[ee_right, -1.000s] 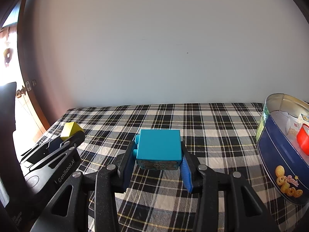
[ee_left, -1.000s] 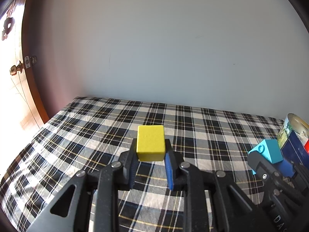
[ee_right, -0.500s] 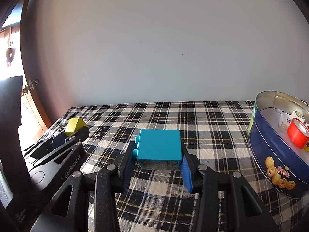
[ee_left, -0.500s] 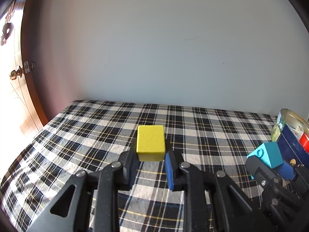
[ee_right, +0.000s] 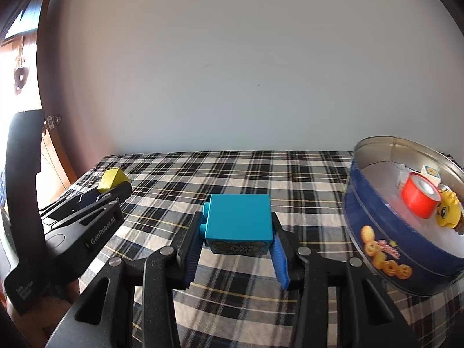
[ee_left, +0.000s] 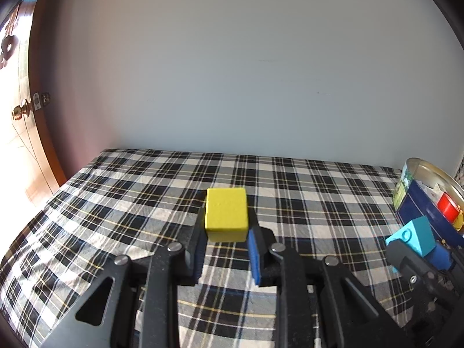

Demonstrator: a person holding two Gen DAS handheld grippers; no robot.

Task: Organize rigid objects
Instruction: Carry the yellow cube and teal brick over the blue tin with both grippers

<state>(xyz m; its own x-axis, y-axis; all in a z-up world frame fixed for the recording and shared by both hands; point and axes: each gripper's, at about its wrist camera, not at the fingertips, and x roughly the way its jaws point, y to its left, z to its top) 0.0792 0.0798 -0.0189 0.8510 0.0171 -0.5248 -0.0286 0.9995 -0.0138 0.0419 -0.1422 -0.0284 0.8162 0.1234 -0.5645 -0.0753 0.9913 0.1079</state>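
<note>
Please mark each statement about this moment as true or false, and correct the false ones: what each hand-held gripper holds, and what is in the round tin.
1. The left hand-held gripper is shut on a yellow block. True.
2. The right hand-held gripper holds a red block. False: it is shut on a blue toy brick with studs on its left side.
3. The round cookie tin has its lid on. False: it is open, and a red cylinder and a yellow toy lie inside.
4. The tin stands on a plaid cloth. True.
5. Both blocks lie on the cloth. False: both are held in the jaws.
</note>
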